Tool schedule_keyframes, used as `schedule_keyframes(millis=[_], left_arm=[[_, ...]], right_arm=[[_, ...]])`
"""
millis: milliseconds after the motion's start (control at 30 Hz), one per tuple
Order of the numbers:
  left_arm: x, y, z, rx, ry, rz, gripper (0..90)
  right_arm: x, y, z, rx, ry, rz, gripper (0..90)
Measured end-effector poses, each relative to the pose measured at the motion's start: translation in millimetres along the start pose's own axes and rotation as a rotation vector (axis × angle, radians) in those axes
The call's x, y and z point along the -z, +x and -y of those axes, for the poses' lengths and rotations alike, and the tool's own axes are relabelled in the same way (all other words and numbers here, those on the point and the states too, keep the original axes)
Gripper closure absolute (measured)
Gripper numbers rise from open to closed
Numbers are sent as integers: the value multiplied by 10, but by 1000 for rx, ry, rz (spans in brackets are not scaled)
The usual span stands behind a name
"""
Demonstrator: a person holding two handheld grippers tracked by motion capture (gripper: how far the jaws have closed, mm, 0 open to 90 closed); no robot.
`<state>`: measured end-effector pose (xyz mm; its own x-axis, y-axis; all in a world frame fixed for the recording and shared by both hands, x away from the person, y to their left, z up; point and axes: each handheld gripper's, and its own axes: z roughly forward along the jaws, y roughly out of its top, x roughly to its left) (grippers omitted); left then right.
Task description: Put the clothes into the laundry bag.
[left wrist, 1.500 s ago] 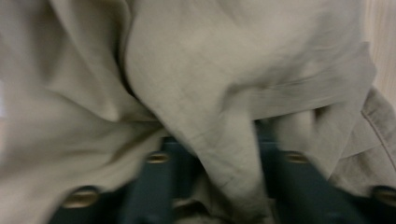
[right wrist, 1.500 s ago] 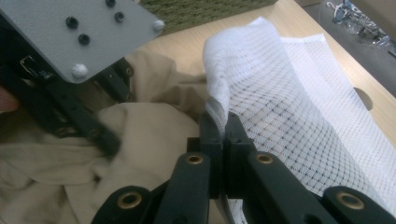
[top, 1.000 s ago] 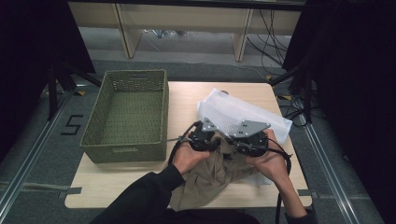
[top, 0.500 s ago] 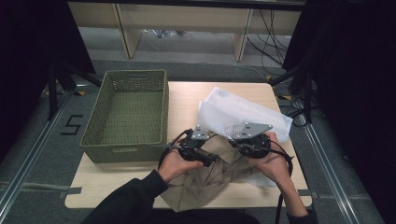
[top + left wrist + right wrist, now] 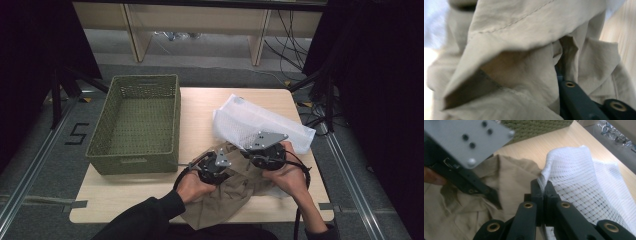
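Two soft, light things lay beside the green basket (image 5: pixel 135 122) on the desk (image 5: pixel 200 110): your right gripper (image 5: pixel 544 191) was clamped on the mesh bag's (image 5: pixel 584 185) rim, your left gripper (image 5: pixel 216 167) had just closed on the limp khaki garment (image 5: pixel 524 30); its hem gave surest hold.

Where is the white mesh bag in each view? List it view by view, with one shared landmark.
High view: mesh bag right of centre on the table, beyond both grippers.
Left gripper view: pale blur at the top left edge, likely the bag; cannot tell.
Right gripper view: right half, its edge pinched in the right gripper.
Shared landmark: the beige garment.
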<state>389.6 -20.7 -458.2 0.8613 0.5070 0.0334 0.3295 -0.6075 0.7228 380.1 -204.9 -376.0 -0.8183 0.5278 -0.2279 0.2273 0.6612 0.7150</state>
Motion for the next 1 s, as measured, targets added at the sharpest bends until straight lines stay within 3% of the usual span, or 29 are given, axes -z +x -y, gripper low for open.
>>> schedule_keyframes(millis=[33, 100, 133, 167, 200, 267, 300, 333, 367, 433, 467, 567, 600, 733, 800, 867, 900, 933, 1000], left_arm=[[12, -51, -76, 47, -35, -9, 848], [29, -77, -220, 60, -78, 1, 848], [4, -105, -273, 94, -116, -5, 848], [-4, -76, -305, 61, -95, 3, 846], [-50, -69, -313, 84, -101, -4, 843], [-181, -25, -284, 71, -74, -15, 829], [-273, -8, -243, 97, -71, -10, 814], [-332, 38, -201, 94, -56, 23, 791], [-364, 60, -166, 133, -84, 51, 767], [-322, 73, -142, 142, -84, 65, 704], [-300, 24, -140, 201, -130, 54, 643], [-67, 26, -94, 137, -70, 93, 426], [18, 22, -73, 136, -62, 92, 375], [379, 92, 1, 163, -148, 94, 277], [534, 238, 9, 190, -204, 56, 265], [567, 340, 9, 206, -231, 37, 248], [532, 378, 10, 212, -249, 58, 265], [504, 376, 7, 205, -238, 70, 313], [379, 306, -10, 128, -219, 115, 469]], right_arm=[[24, 0, -9, 4, -3, -2, 899], [78, -5, -28, 5, -16, 8, 899], [109, -4, -34, 4, -23, 11, 899], [140, 2, -35, 2, -24, 14, 899], [164, 4, -29, 2, -26, 17, 899], [182, 8, -2, 3, -23, 13, 899], [178, 13, 17, -4, -21, 8, 899], [167, 10, 37, -5, -21, 6, 899], [156, 15, 57, -17, -14, 5, 899], [132, 1, 111, -21, 4, 5, 899], [123, -5, 127, -18, 7, -3, 899], [99, -19, 175, -28, 11, -5, 899], [102, -15, 182, -44, 17, -6, 898], [87, -11, 178, -25, 22, -10, 899], [85, -9, 171, -26, 20, -7, 898], [88, -4, 169, -44, 28, -5, 898], [83, -3, 166, -41, 25, -5, 899], [79, -10, 161, -32, 23, -2, 898], [75, -18, 152, -26, 15, 0, 899]])
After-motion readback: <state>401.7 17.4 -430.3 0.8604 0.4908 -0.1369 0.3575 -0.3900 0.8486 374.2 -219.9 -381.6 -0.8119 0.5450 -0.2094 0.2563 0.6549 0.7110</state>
